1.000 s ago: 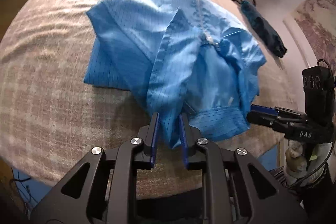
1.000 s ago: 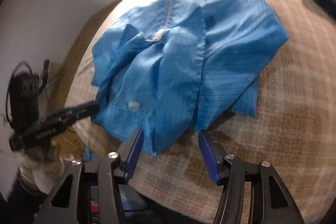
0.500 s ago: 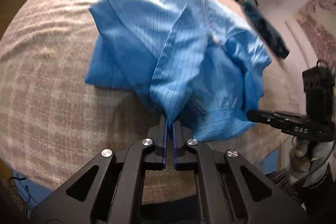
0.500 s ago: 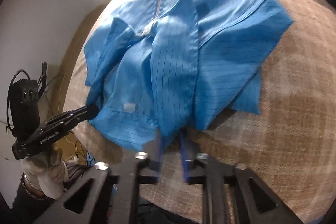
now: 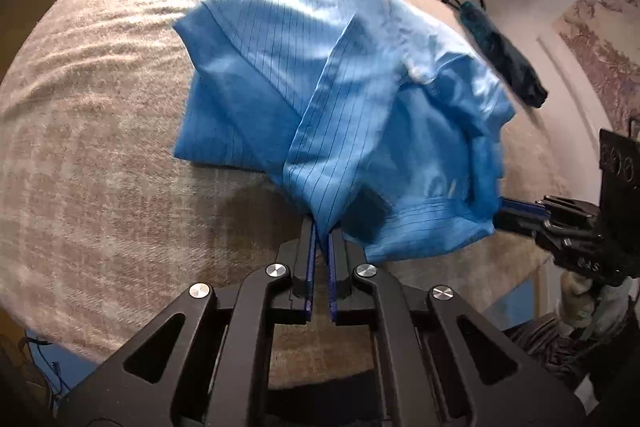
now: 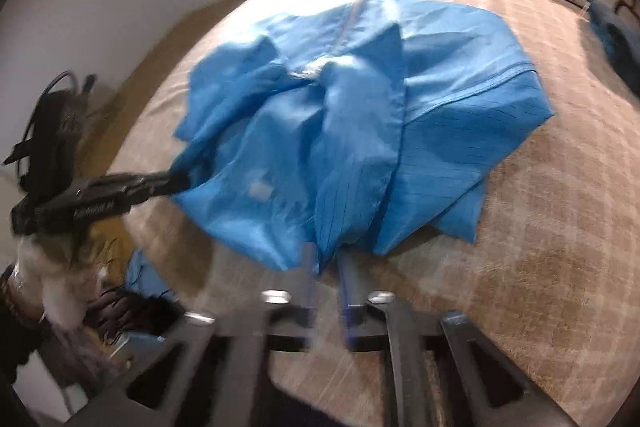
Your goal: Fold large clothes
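your left gripper (image 5: 320,239) is clamped on the blue jacket's (image 5: 332,99) near hem, pinning it on the bed (image 5: 100,147) ahead. your right gripper (image 6: 325,267) is opening, the hem between its jaws, probably to regrip.

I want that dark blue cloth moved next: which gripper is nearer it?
Right. The right gripper, jaws opening with the blue garment between them, is on the side of the dark blue cloth; the left gripper clamps the garment farther away.
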